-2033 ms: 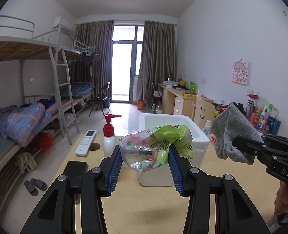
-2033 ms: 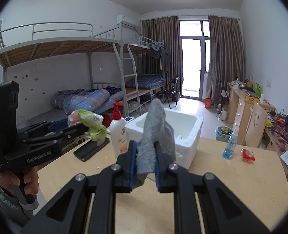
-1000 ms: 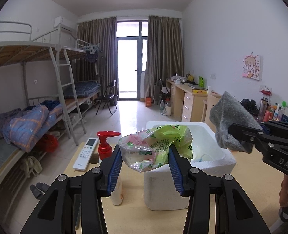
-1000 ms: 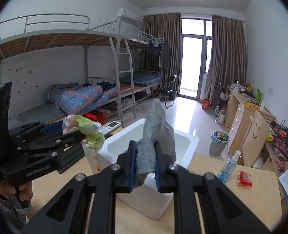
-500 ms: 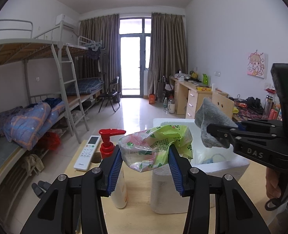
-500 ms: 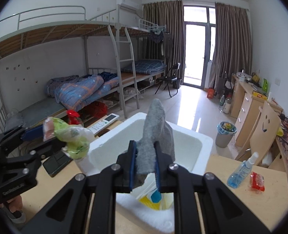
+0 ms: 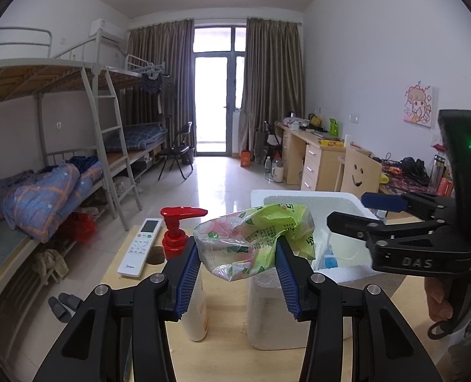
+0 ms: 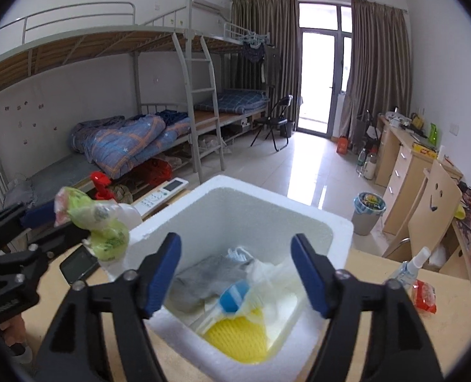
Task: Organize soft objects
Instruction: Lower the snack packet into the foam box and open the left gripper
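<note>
Wrapper (image 7: 254, 238), the crumpled green plastic one pinched in our left gripper (image 7: 237, 267), hangs just left of the foam box (image 8: 340, 222), over which our right gripper (image 8: 235, 273) is opening, empty, above the grey sock (image 8: 203, 278).

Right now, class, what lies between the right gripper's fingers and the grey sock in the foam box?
Nothing: in the right wrist view the opening right gripper hangs over the grey sock in the foam box, bare air between.

The sock (image 8: 200, 278) lies in the foam box (image 8: 337, 222), pump bottle (image 7: 184, 254) left.
</note>
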